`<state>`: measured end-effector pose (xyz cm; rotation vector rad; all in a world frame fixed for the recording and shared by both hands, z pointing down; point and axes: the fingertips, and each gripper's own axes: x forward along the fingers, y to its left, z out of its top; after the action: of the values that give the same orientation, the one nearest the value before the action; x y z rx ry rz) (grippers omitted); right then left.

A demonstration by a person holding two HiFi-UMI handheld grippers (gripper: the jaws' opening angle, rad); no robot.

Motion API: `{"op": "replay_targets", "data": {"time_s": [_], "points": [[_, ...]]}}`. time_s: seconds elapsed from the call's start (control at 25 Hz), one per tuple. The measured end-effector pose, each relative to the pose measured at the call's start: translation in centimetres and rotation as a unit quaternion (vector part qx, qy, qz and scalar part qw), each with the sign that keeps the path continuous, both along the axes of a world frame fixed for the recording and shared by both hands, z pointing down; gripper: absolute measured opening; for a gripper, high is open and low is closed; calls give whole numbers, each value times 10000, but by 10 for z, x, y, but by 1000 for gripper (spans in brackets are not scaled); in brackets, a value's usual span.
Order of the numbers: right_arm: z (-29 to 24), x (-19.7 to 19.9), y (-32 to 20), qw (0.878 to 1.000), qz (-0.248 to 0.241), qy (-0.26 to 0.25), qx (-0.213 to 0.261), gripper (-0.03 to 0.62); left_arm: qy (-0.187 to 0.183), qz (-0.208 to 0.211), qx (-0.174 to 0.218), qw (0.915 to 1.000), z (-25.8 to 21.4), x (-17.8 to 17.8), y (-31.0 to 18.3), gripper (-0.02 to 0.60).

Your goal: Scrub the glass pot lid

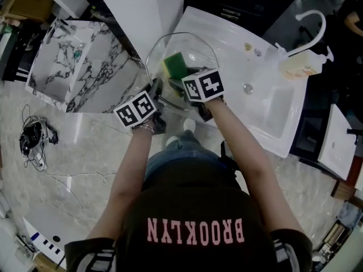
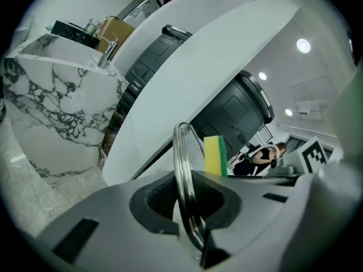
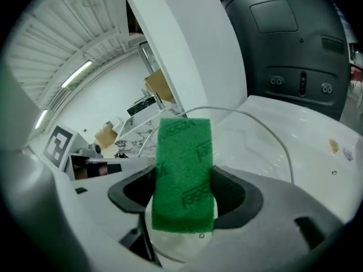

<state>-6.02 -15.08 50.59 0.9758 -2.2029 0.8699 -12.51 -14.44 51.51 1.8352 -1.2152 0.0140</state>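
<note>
- The white sink (image 1: 266, 115) sits ahead of the person, with a faucet (image 1: 315, 22) and a soap bottle (image 1: 299, 67) at its far side. No water is visibly running and no suds show.
- The glass pot lid (image 1: 195, 47) is held up over the sink's near left corner, tilted on edge rather than lying flat. It touches neither the basin nor any tabletop.
- The left gripper (image 1: 157, 89) supports the lid. In the left gripper view its jaws are closed narrow on the lid's metal rim (image 2: 182, 169), which runs upright between the pads.
- The right gripper (image 1: 185, 72) carries the tool. In the right gripper view its jaws clamp a sponge (image 3: 182, 169), green scouring face toward that camera, with the glass (image 3: 244, 146) right behind it.
- From above, the sponge (image 1: 174, 65) lies against the lid's face near its lower left part, apparently in contact.
- My judgement is that the scrubbing is under way — lid grasped, sponge grasped, the two brought together.
- Left to do: work the sponge over the rest of the glass and the rim. How much is already clean cannot be told, since the glass looks equally clear everywhere.
</note>
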Motion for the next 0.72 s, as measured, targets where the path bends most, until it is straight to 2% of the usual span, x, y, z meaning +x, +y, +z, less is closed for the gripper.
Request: {"op": "replay_targets", "data": {"time_s": [0.16, 0.44, 0.72], "points": [[11, -12, -3, 9991, -148, 373, 113, 296, 40, -3, -14, 10000, 1, 0, 0, 37], [12, -15, -5, 9995, -183, 248, 106, 304, 107, -7, -18, 9999, 1, 0, 0, 37], [22, -16, -8, 9991, -302, 237, -178, 285, 88, 33, -66, 9999, 1, -1, -1, 37]]}}
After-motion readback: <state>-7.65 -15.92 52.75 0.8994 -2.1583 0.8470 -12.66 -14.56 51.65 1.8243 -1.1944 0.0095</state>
